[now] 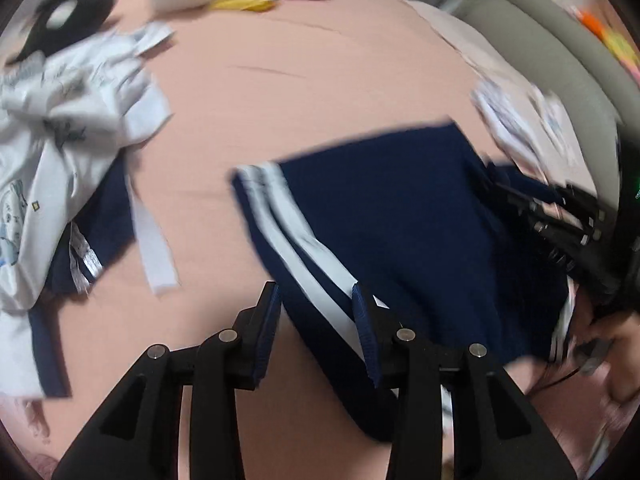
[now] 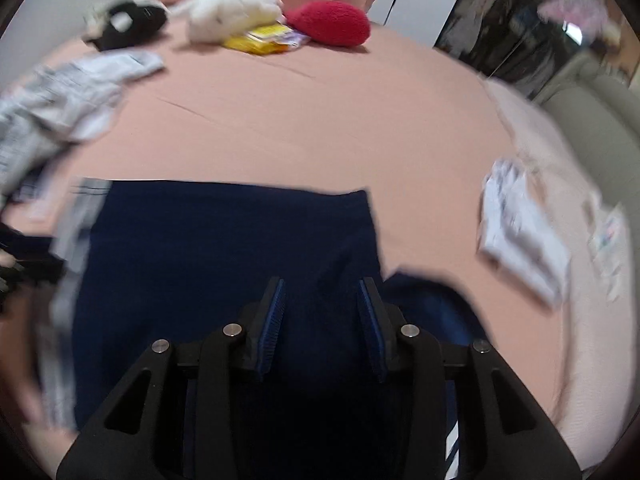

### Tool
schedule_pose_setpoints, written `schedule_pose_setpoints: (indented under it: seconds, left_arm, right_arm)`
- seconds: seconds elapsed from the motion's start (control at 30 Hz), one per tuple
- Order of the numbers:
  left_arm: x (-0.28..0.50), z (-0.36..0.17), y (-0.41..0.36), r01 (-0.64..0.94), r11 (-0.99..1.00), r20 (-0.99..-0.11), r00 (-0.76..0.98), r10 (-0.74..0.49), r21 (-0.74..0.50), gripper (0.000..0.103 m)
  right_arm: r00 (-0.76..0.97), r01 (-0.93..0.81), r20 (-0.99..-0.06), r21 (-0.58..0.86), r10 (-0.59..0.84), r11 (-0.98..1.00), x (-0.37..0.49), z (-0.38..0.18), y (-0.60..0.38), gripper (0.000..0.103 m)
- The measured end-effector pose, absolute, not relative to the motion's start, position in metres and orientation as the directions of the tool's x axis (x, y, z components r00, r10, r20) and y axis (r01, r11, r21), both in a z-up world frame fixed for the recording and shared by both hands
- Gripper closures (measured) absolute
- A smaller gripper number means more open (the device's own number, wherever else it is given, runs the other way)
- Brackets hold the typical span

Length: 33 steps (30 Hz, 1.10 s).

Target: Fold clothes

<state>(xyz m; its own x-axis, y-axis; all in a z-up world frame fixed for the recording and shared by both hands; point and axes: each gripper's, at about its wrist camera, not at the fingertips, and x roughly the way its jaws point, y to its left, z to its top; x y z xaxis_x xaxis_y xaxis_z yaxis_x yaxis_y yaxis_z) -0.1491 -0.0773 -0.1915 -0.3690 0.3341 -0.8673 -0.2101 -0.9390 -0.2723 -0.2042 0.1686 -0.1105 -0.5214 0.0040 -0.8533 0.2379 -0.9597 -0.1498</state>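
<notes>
Left wrist view: the left gripper (image 1: 316,292) hangs with jaws apart over the striped edge of navy shorts (image 1: 400,216) lying on the pink bed (image 1: 300,92). The right gripper (image 2: 322,288) is also spread wide, empty, above the shorts' navy middle; white clothes (image 1: 60,120) lie heaped to the left.

A bed (image 2: 320,120) covered with a pink sheet was seen. Navy shorts (image 2: 224,248) with white side stripes were spread flat on it. A heap of pale printed clothes (image 1: 60,120) was piled at the left, and a folded pale garment (image 2: 520,240) lay at the right. At the far end, a black-and-white plush (image 2: 124,20), a white plush (image 2: 236,12), a yellow packet (image 2: 264,38) and a red cushion (image 2: 332,22) were laid.
</notes>
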Motion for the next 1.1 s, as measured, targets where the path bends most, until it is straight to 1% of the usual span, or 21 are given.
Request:
schedule_pose_setpoints:
  seconds: [0.07,0.17,0.3,0.37,0.4,0.53,0.6,0.63,0.7,0.73,0.83,0.9,0.93,0.97,1.07,1.1]
  left_arm:
    - [-0.138,-0.186,-0.061,-0.253,-0.928,-0.861,-0.366,0.352,-0.272,0.064]
    - [-0.130,-0.188,-0.036,-0.288,-0.918,-0.867,-0.339,0.365,-0.274,0.064]
    - [-0.118,-0.197,-0.019,-0.322,-0.933,-0.907,-0.325,0.269,-0.161,0.065]
    - [-0.111,-0.202,-0.020,-0.307,-0.948,-0.927,-0.323,0.191,-0.089,0.064]
    - [-0.109,-0.204,-0.025,-0.284,-0.956,-0.931,-0.322,0.170,-0.077,0.062]
    - [-0.108,-0.199,-0.057,-0.141,-0.974,-0.916,-0.338,0.216,-0.178,0.062]
    - [-0.107,-0.190,-0.063,-0.108,-0.975,-0.896,-0.386,0.219,-0.192,0.062]
    - [-0.106,-0.185,-0.064,-0.100,-0.976,-0.884,-0.414,0.218,-0.195,0.064]
    - [-0.104,-0.176,-0.060,-0.114,-0.973,-0.858,-0.459,0.231,-0.201,0.064]
    - [-0.105,-0.179,-0.056,-0.136,-0.972,-0.862,-0.449,0.234,-0.193,0.064]
    - [-0.110,-0.188,-0.044,-0.201,-0.964,-0.875,-0.419,0.243,-0.172,0.064]
    - [-0.112,-0.194,-0.037,-0.244,-0.957,-0.883,-0.398,0.248,-0.158,0.064]
    - [-0.116,-0.198,-0.038,-0.237,-0.960,-0.891,-0.390,0.234,-0.148,0.064]
    - [-0.122,-0.201,-0.048,-0.189,-0.970,-0.895,-0.388,0.219,-0.155,0.065]
    - [-0.131,-0.196,-0.082,-0.051,-0.965,-0.873,-0.415,0.256,-0.258,0.065]
    - [-0.130,-0.193,-0.088,-0.026,-0.967,-0.867,-0.436,0.241,-0.255,0.065]
  right_arm:
    - [-0.480,0.224,-0.874,-0.039,-0.076,-0.974,-0.179,-0.104,0.182,0.065]
    - [-0.429,0.197,-0.897,0.024,-0.108,-0.980,-0.147,-0.118,0.193,0.064]
    - [-0.383,0.143,-0.921,0.019,-0.073,-0.990,-0.125,-0.143,0.210,0.064]
    - [-0.380,0.117,-0.923,0.023,-0.066,-0.993,-0.119,-0.151,0.220,0.064]
    - [-0.383,0.107,-0.922,0.024,-0.064,-0.994,-0.118,-0.152,0.221,0.064]
    - [-0.409,0.084,-0.909,0.049,-0.079,-0.995,-0.104,-0.142,0.230,0.063]
    - [-0.438,0.067,-0.895,0.061,-0.084,-0.996,-0.100,-0.138,0.229,0.063]
    - [-0.455,0.050,-0.886,0.067,-0.082,-0.997,-0.102,-0.134,0.227,0.061]
    - [-0.472,0.013,-0.877,0.094,-0.089,-0.995,-0.100,-0.129,0.226,0.061]
    - [-0.468,0.017,-0.879,0.089,-0.087,-0.996,-0.099,-0.130,0.223,0.061]
    - [-0.431,0.070,-0.902,-0.002,-0.029,-0.998,-0.104,-0.143,0.204,0.061]
    - [-0.429,0.075,-0.903,-0.018,-0.016,-0.997,-0.102,-0.145,0.204,0.061]
    - [-0.426,0.072,-0.905,-0.018,-0.015,-0.997,-0.101,-0.144,0.206,0.060]
    - [-0.418,0.067,-0.908,-0.020,-0.010,-0.998,-0.100,-0.143,0.208,0.060]
    - [-0.415,0.042,-0.910,-0.039,0.018,-0.998,-0.095,-0.137,0.220,0.058]
    - [-0.420,0.023,-0.907,-0.051,0.037,-0.998,-0.094,-0.135,0.224,0.058]
